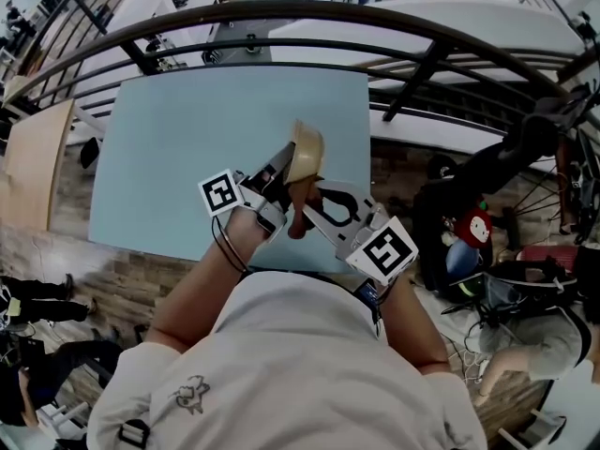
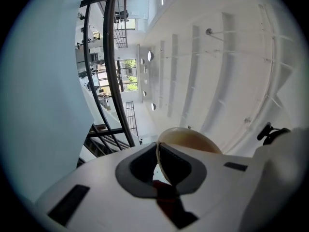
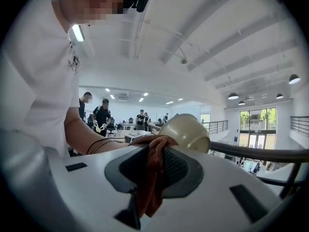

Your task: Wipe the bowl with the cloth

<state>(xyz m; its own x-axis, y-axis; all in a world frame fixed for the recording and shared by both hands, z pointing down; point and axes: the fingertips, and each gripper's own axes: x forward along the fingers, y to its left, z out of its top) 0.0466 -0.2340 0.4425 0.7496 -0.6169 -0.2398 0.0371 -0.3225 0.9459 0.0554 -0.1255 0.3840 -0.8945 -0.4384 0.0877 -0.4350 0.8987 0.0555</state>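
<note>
I seem to be working on an upper level of a large open-plan office. A curved dark metal railing [image 1: 281,9] runs past a pale blue rectangular table [image 1: 187,157]. Beyond are white desks [image 3: 135,136], standing people [image 3: 102,114], tall windows [image 3: 256,122] and a white beamed ceiling [image 3: 193,47] with round lamps [image 3: 294,79].

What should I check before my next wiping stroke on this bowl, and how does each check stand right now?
1. Left gripper clamped on the bowl rim: ok.
2. Right gripper clamped on the cloth: ok.
3. Cloth bunch sticking out past the jaws to wipe with: ok.
4. Cloth pressed against the bowl's wall: cannot tell.
5. Bowl held up off the table: ok.
6. Bowl's inside already clean: cannot tell.
</note>
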